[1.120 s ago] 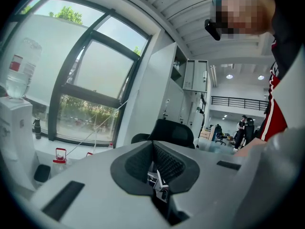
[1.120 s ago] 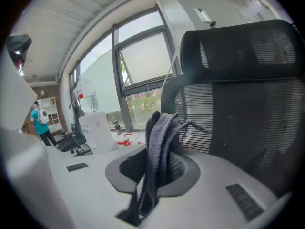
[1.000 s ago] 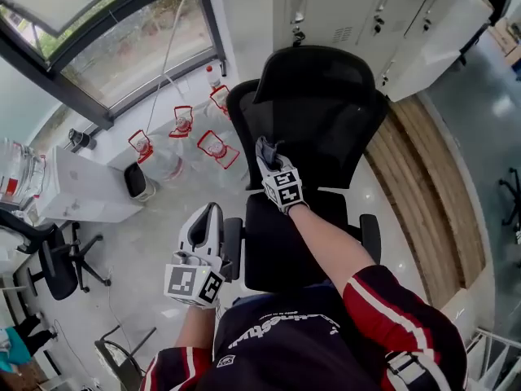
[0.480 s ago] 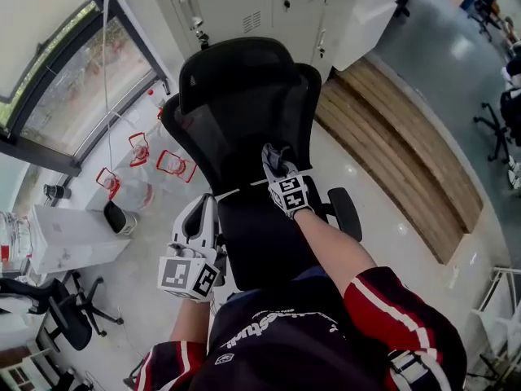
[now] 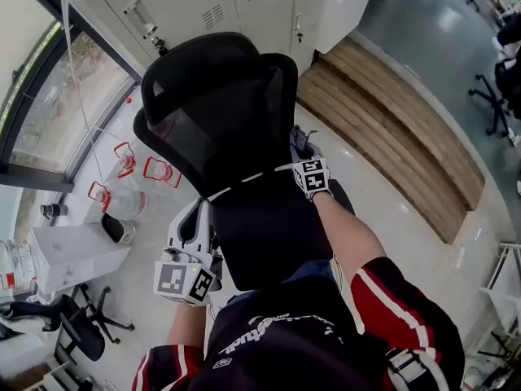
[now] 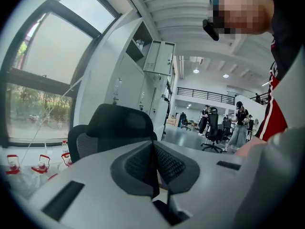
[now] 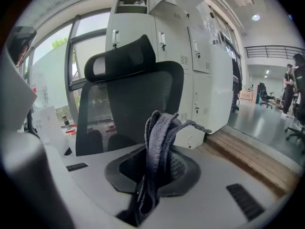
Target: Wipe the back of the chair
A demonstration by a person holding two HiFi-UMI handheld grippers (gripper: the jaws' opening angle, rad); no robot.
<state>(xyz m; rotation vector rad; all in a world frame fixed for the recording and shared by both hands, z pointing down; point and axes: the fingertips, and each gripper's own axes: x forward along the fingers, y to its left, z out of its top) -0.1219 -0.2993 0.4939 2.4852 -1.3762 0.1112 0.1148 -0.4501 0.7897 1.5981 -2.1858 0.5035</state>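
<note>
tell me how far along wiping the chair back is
Done: the grey cloth is clamped in the right hand-held gripper. In hand: it is raised by the right edge of the chair back, apparently not touching. Left: the wiping itself; no wiped patch shows.

Black chair [image 5: 220, 112] with a mesh-patterned back, against white lockers [image 5: 269, 6] and a brown planked step [image 5: 391, 137]. The cloth [image 7: 159, 137] is grey; the left gripper [image 5: 202, 210] and right gripper [image 5: 301, 141] are pale grey, with black-and-white square markers. The sleeve [image 5: 399, 308] is red, striped white.
</note>
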